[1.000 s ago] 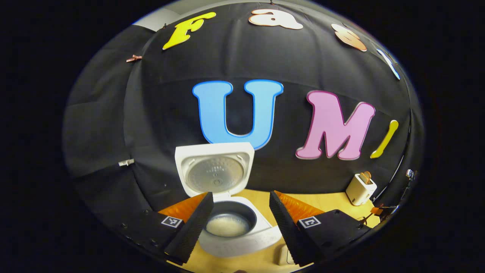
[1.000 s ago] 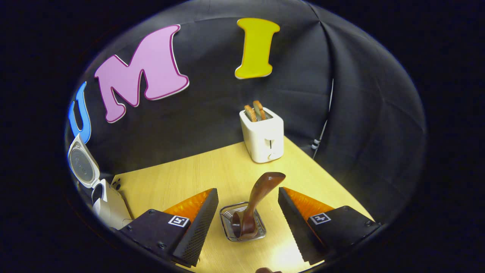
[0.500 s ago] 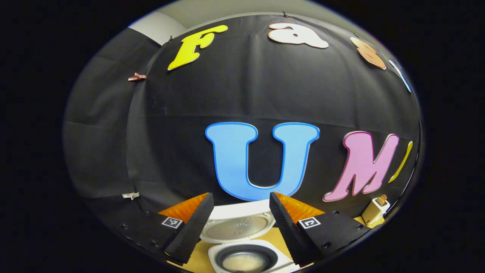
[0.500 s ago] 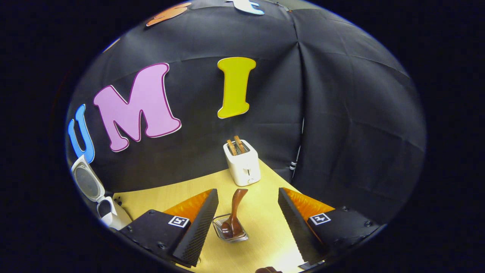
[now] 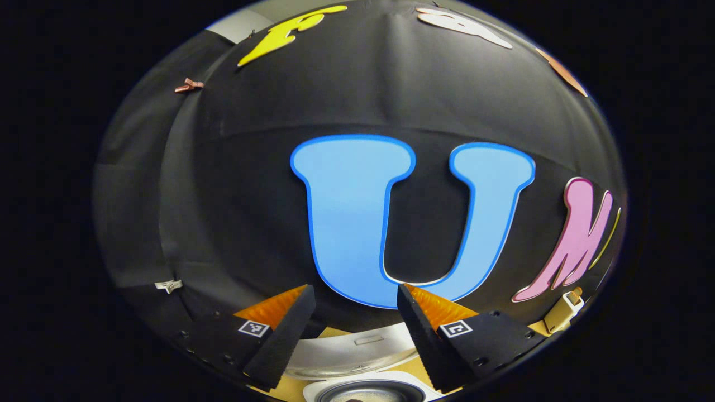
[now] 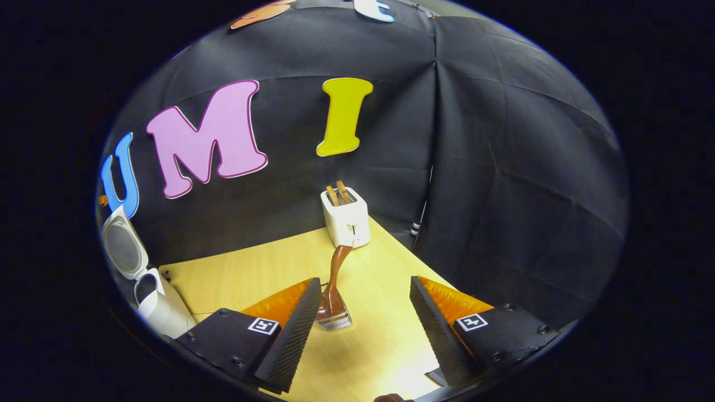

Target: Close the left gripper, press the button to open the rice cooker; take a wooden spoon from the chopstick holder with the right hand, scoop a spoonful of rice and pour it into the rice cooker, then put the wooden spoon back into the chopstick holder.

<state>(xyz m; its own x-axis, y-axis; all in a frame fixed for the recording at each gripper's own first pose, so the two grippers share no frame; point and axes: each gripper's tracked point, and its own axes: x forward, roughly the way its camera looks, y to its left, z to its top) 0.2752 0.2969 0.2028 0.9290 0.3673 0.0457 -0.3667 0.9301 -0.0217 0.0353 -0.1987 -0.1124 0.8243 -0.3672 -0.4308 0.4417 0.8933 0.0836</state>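
Black cloth backs a pale wooden table (image 6: 268, 273) that carries every piece of the job. At the left edge of the right gripper view the rice cooker (image 6: 162, 304) stands with its lid (image 6: 122, 248) tipped up, so the button press looks done; the left gripper view catches the same lid low down and the pot's rim (image 5: 368, 391) beneath it. The left gripper (image 5: 354, 329) has its jaws apart and holds nothing. The right gripper (image 6: 363, 329) also has its jaws apart and empty. Just ahead of its left finger the wooden spoon (image 6: 334, 279) stands in the chopstick holder (image 6: 333, 319), its handle leaning toward the toaster (image 6: 346, 220) at the back. With the spoon in the holder and free of any grip, either the scooping has not begun or the spoon is already returned; I cannot tell which, since the pot's contents are too cropped to judge.
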